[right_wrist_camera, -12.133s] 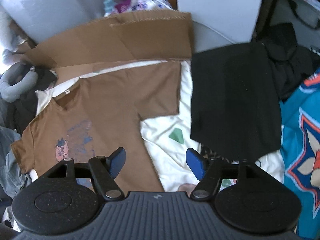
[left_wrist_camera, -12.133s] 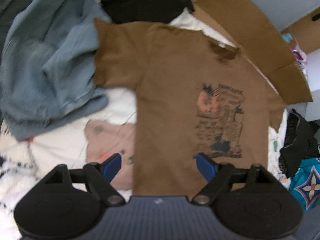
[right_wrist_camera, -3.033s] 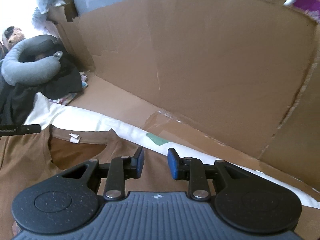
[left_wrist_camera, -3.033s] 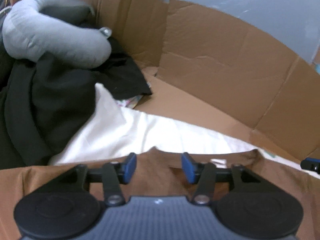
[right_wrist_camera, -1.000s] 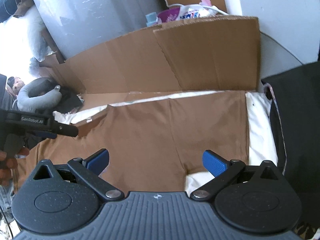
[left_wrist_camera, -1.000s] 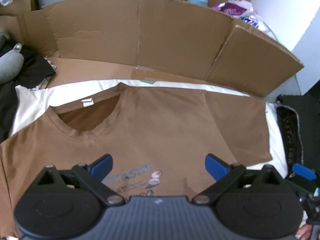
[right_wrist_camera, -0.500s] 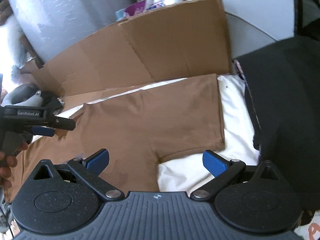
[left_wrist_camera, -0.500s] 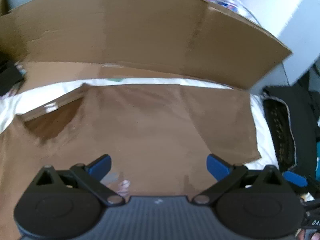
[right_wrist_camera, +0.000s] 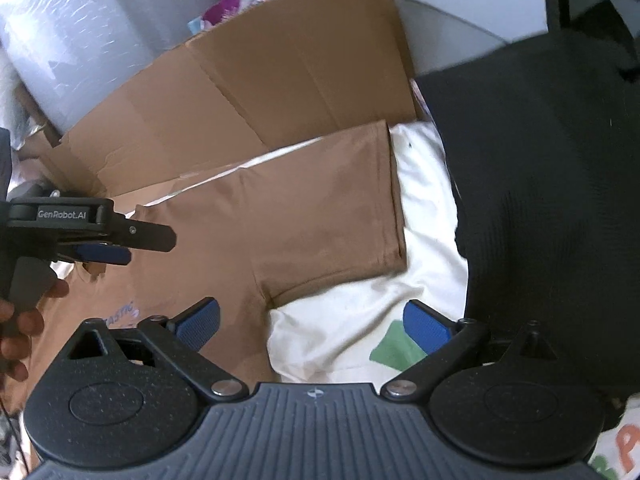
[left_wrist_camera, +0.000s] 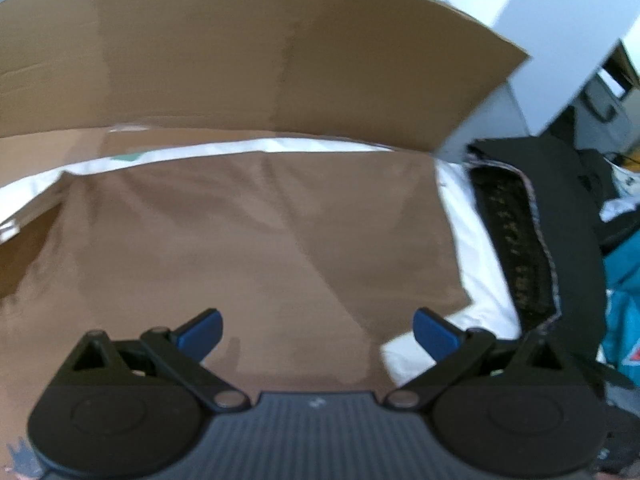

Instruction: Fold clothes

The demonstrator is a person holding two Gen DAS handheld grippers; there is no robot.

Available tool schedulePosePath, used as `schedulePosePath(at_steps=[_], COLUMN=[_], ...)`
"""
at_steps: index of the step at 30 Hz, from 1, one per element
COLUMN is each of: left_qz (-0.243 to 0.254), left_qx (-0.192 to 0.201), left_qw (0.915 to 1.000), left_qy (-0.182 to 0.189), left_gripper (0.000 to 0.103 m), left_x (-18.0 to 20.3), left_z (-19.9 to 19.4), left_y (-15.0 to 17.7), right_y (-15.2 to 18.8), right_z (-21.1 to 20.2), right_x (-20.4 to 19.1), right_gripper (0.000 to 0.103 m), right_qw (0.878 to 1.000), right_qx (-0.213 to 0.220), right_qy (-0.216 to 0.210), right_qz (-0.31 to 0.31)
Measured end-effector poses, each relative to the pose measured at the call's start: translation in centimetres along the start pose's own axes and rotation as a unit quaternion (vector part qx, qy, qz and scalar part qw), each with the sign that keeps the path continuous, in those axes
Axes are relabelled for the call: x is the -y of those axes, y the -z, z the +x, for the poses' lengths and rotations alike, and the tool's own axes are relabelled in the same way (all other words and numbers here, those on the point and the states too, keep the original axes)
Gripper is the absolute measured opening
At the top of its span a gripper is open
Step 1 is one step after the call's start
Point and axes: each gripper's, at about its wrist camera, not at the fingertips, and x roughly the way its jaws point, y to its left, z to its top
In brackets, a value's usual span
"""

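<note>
A brown T-shirt [left_wrist_camera: 248, 240] lies flat on a white sheet [left_wrist_camera: 476, 248], its right sleeve [right_wrist_camera: 344, 216] spread toward the right. My left gripper [left_wrist_camera: 316, 334] hovers open above the shirt's chest, nothing between its blue pads. It also shows at the left edge of the right wrist view as the left gripper [right_wrist_camera: 120, 246], held by a hand [right_wrist_camera: 20, 320] near the collar. My right gripper [right_wrist_camera: 310, 326] is open over the armpit, one pad above the shirt and the other above the sheet [right_wrist_camera: 424, 216].
A cardboard wall [left_wrist_camera: 248, 64] stands behind the shirt. A black garment [right_wrist_camera: 540, 184] lies spread on the right, with teal clothing [left_wrist_camera: 624, 312] beyond it. Bubble wrap [right_wrist_camera: 80, 36] leans at the back left.
Both grippers have swung right, so the right sleeve and the black garment fill more of the views. The collar has slid out to the left. Jaws stayed open.
</note>
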Motion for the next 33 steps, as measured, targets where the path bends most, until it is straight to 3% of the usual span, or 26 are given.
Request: schedulePosePath(at_steps=[5, 8, 12, 21, 24, 33], left_qz=[0.028, 0.033, 0.034, 0.030, 0.031, 0.031], left_qx=[-0.016, -0.023, -0.028, -0.033, -0.034, -0.043], left_qw=[0.9992, 0.9989, 0.9988, 0.9988, 0.9988, 0.9984], left_qy=[0.021, 0.024, 0.022, 0.018, 0.016, 0.019], left_gripper=[0.100, 0.089, 0.066, 0.034, 0.032, 0.014], left_x=[1.7, 1.9, 1.9, 1.7, 1.8, 1.9], left_z=[1.1, 1.7, 2.5, 3.8, 4.2, 5.6], left_y=[0.9, 1.3, 1.6, 2.0, 2.1, 2.7], right_y=[0.1, -0.3, -1.0, -1.9, -2.1, -2.1], right_z=[0.5, 1.1, 2.2, 5.4, 6.5, 8.1], right_x=[1.6, 2.6, 3.7, 4.2, 4.7, 5.5], right_gripper=[0.081, 0.073, 0.062, 0.046, 0.035, 0.034], right_qw=[0.999, 0.997, 0.995, 0.992, 0.988, 0.973], right_qx=[0.012, 0.021, 0.024, 0.003, -0.008, -0.028], right_qy=[-0.003, -0.003, 0.002, 0.007, 0.022, 0.029], right_qz=[0.044, 0.075, 0.100, 0.130, 0.154, 0.229])
